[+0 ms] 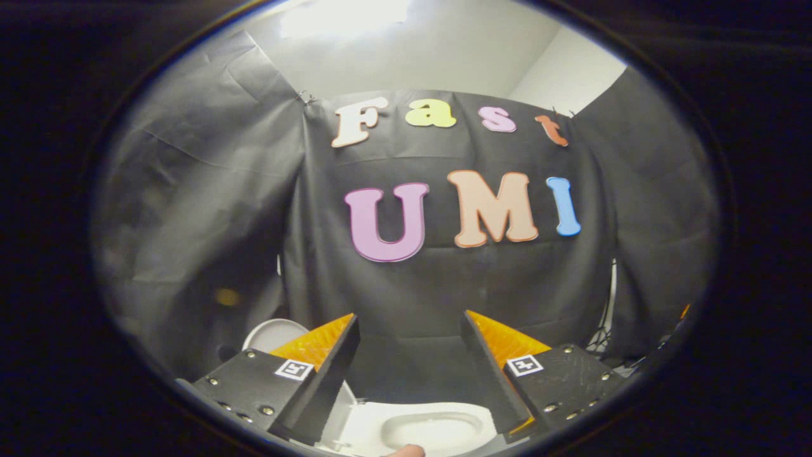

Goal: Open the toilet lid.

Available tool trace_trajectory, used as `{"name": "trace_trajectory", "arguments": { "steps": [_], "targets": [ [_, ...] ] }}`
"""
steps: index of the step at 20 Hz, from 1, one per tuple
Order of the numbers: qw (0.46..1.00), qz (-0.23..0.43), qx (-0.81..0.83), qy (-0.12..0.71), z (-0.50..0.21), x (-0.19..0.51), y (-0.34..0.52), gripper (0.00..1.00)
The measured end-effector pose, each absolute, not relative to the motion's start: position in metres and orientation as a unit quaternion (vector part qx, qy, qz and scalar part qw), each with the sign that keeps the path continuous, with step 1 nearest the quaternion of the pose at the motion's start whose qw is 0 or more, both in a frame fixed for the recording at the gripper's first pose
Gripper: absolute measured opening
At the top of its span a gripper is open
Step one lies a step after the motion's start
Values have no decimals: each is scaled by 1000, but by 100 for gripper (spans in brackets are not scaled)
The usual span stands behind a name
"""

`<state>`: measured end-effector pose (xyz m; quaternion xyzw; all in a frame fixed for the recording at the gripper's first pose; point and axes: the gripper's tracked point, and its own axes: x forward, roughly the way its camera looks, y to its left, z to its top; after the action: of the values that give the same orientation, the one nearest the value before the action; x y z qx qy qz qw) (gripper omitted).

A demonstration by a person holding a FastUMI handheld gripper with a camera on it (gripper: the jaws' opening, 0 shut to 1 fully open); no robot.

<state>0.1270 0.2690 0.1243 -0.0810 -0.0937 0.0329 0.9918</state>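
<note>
Gripper (409, 324) is spread wide, nothing between the fingers, both pads clear of any contact. The tips point at the black cloth wall (444, 292) dead ahead at 12 o'clock.

The toilet (438, 428) sits low, at 6 o'clock, below and between the fingers. White seat ring and bowl opening are exposed from above. The toilet lid (274, 333) looks already raised: a white rounded panel peeks out at about 8 o'clock, just behind the left finger and its mount, and a white edge runs down along the inner side of that finger toward the seat. Cannot tell the lid's exact tilt, since the finger covers most of it.

A small rounded bit at the very bottom, 6 o'clock, just in front of the seat, looks like a fingertip (406, 450); too little of it is visible to be sure.

At 3 to 4 o'clock, beside the right finger mount, some cables (602, 330) hang at the edge of the cloth. The white room wall (444, 57) and a bright light patch show above the cloth at 12 o'clock.
</note>
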Motion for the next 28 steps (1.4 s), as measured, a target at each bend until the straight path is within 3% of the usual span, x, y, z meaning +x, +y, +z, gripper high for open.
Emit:
{"name": "trace_trajectory", "arguments": {
  "steps": [10,19,28],
  "targets": [
    [986,6,-130,-99,115,83,164,95],
    [985,-84,-138,-54,50,53,60,95],
    [992,-55,-118,3,-5,61,47,96]
  ]
}}
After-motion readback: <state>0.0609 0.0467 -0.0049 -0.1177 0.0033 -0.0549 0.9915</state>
